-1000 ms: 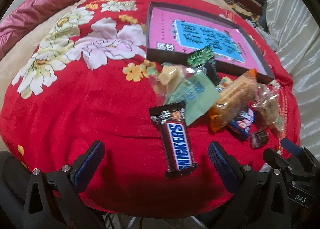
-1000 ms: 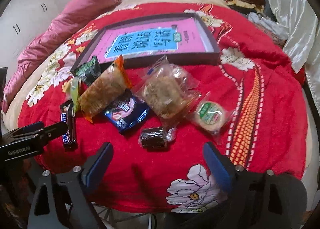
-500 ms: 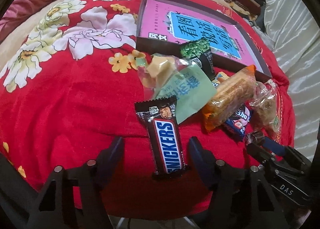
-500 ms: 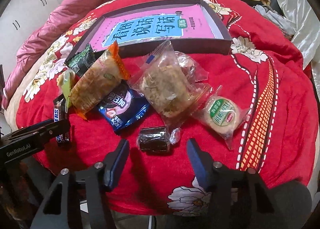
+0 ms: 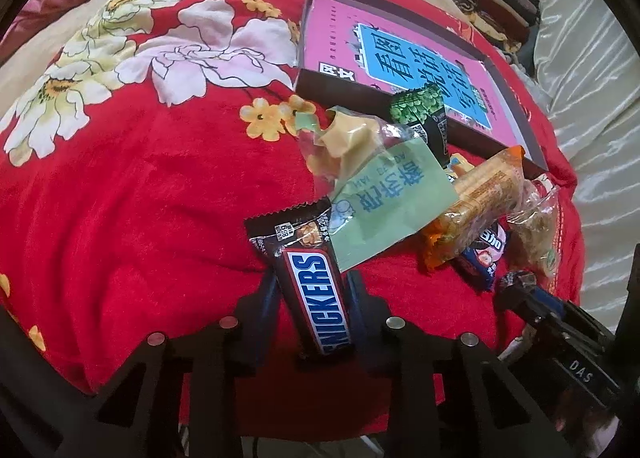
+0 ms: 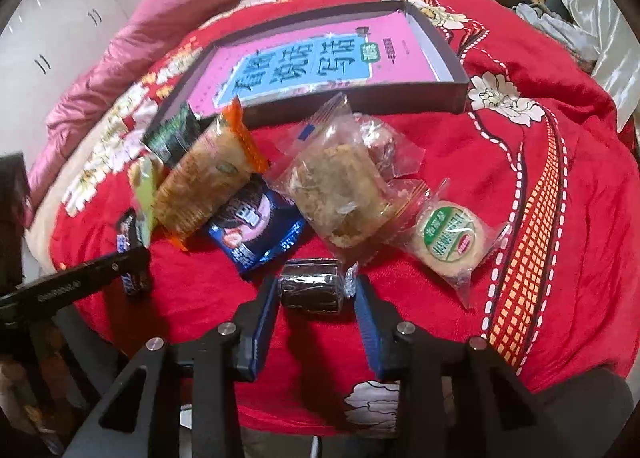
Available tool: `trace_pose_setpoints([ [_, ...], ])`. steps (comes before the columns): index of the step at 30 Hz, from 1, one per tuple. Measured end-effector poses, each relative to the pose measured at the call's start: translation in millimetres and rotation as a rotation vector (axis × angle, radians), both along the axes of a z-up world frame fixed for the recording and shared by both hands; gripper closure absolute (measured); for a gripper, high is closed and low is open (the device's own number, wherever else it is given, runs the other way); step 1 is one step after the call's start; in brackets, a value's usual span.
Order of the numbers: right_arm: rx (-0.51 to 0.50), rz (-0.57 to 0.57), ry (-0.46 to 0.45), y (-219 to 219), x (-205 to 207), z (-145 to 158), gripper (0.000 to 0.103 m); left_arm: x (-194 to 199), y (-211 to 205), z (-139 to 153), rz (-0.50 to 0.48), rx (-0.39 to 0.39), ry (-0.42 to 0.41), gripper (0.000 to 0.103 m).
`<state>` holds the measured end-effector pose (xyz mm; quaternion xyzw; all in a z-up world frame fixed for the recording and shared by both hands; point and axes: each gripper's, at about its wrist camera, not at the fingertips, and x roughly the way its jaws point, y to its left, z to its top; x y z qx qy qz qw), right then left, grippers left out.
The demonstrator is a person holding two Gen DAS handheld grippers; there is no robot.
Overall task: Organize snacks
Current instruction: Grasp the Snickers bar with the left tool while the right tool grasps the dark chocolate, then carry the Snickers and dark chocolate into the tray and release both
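The Snickers bar, at six o'clock on the red blanket, was clamped by the just-closed left gripper. The right gripper had pinched the dark roll, likely for lifting toward the box at twelve.

Red floral blanket, pink box, brown Snickers bar

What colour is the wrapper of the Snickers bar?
Dark brown, with a blue-lettered white logo edged in red on the Snickers bar. The left wrist view shows it best.
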<state>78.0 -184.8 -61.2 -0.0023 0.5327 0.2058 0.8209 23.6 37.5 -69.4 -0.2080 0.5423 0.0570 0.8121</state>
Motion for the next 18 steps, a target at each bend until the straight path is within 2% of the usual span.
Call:
trace_pose_setpoints([
  [8,0.081,-0.007,-0.078,-7,-8,22,0.065,-8,4,13,-0.006,-0.021,-0.032,0.073],
  [18,0.118,0.002,-0.235,-10,-12,51,0.065,-9,4,48,-0.023,0.01,-0.141,0.074],
])
